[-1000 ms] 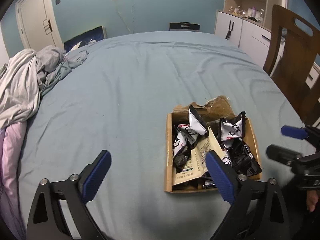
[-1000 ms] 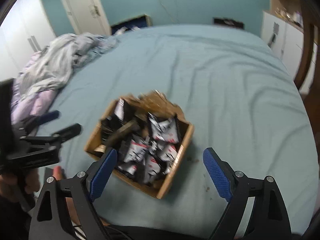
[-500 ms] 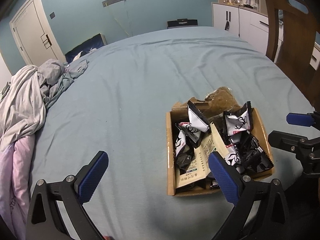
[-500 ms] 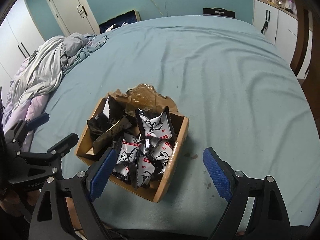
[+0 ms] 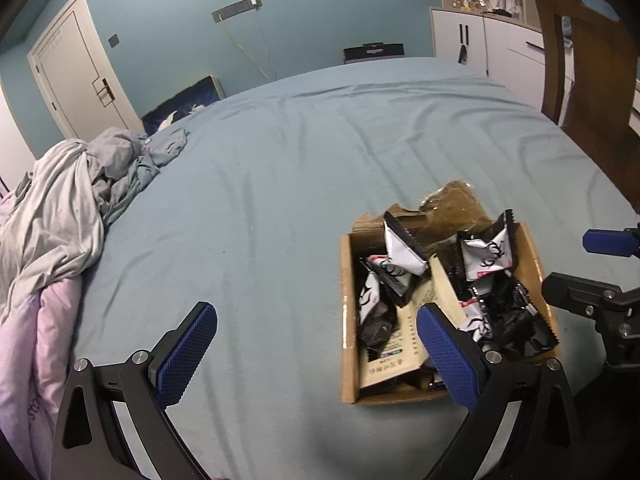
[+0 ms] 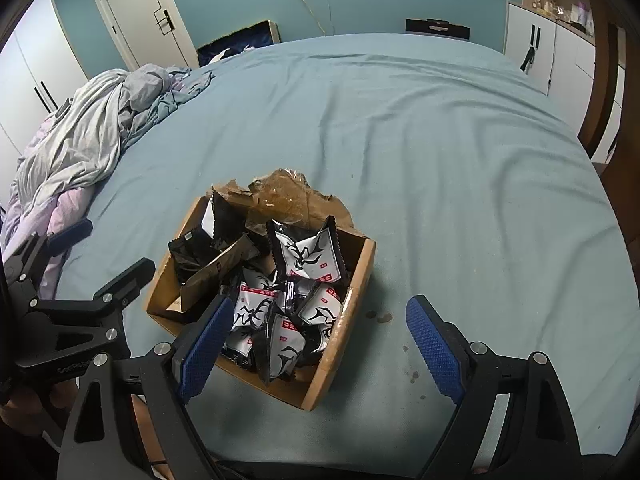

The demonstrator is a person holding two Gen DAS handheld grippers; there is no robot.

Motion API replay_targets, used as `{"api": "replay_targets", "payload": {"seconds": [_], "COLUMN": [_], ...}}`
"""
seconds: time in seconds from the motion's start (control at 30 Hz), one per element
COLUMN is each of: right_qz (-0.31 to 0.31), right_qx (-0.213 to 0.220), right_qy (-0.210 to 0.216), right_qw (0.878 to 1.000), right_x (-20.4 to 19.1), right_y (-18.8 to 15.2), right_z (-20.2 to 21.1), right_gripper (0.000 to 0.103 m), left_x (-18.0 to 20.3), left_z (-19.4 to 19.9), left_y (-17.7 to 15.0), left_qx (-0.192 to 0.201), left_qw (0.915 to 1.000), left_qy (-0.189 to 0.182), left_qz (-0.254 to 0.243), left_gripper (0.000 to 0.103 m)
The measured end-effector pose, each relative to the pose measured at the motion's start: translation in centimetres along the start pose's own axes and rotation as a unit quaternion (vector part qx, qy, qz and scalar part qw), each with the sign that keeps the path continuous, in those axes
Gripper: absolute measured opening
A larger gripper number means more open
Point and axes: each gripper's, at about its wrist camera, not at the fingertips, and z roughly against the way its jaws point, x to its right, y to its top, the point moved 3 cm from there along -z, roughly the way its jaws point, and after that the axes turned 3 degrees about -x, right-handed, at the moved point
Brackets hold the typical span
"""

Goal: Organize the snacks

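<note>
Cardboard box point(image 6: 340, 344): on the bed point(image 6: 440, 140), near edge, torn flap at rear. Contents: black-and-white snack packets point(image 6: 308, 256), heaped. Left gripper point(image 5: 316, 344): fingers apart, empty, left of box. Right gripper point(image 6: 320, 340): fingers apart, empty, over box's near corner. Crumpled bedding point(image 5: 60, 216): far left.

Blue bedding, brown box, black-and-white packets

The bedsheet point(image 6: 420, 140) is pale blue-green; the cardboard box point(image 6: 344, 332) tan; snack packets point(image 6: 308, 256) white with black swirls, red marks; finger pads point(image 6: 434, 354) blue mesh-textured; crumpled blanket point(image 5: 52, 216) at nine o'clock grey.
</note>
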Motion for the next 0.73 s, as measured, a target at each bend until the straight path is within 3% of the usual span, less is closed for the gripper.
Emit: {"api": "replay_targets", "payload": {"seconds": [0.73], "right_qz": [0.017], "right_qx": [0.005], "right_qy": [-0.005], "right_qw": [1.0], "right_x": [-0.12], "right_y": [-0.03], "right_z": [0.26], "right_gripper": [0.088], "left_x": [0.61], "left_z": [-0.9], "left_y": [0.04], "left_qx": [-0.004], "left_qw": [0.9999], "left_qy": [-0.011], "left_qz": [-0.009], "left_gripper": [0.102]}}
